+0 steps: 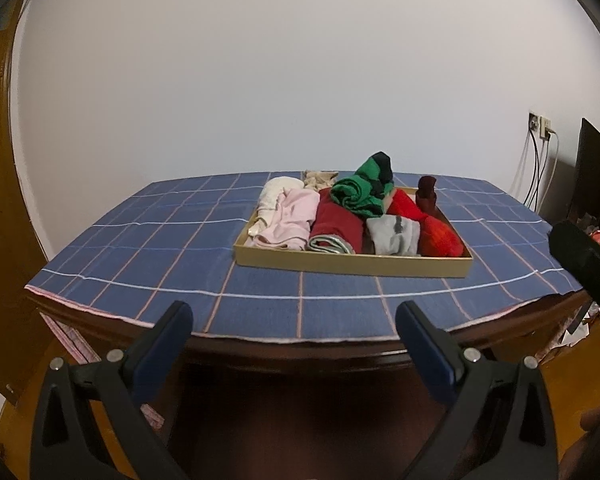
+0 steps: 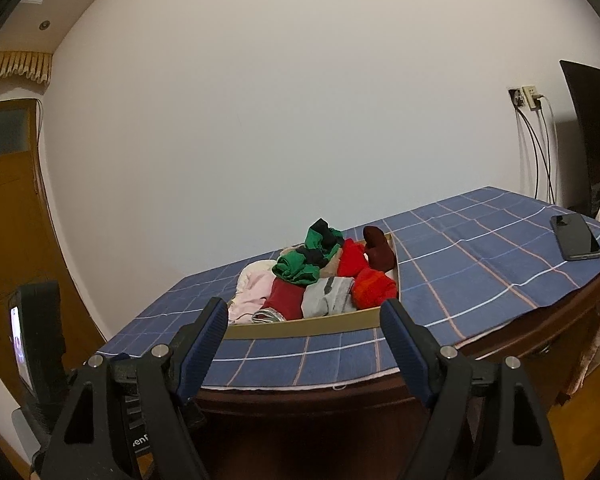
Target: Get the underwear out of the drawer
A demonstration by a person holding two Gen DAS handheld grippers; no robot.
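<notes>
A shallow tan drawer tray [image 1: 352, 265] [image 2: 312, 326] rests on a table with a blue checked cloth [image 1: 148, 240] [image 2: 460, 248]. It is packed with folded underwear: a pink piece [image 1: 290, 220] [image 2: 252, 292], a dark red roll [image 1: 336, 228] [image 2: 286, 296], a green and black piece [image 1: 364, 190] [image 2: 310, 258], a grey piece [image 1: 394, 235] [image 2: 328, 296] and red pieces [image 1: 436, 236] [image 2: 374, 286]. My left gripper [image 1: 294, 318] is open and empty, short of the table's near edge. My right gripper [image 2: 302, 316] is open and empty too, in front of the tray.
A black phone [image 2: 575, 236] lies on the cloth at the right. Wall sockets with hanging cables [image 2: 534, 136] [image 1: 540, 160] and a dark screen [image 2: 592, 128] stand at the right. A wooden door [image 2: 8, 208] is at the left. The right gripper's body [image 1: 584, 264] shows in the left wrist view.
</notes>
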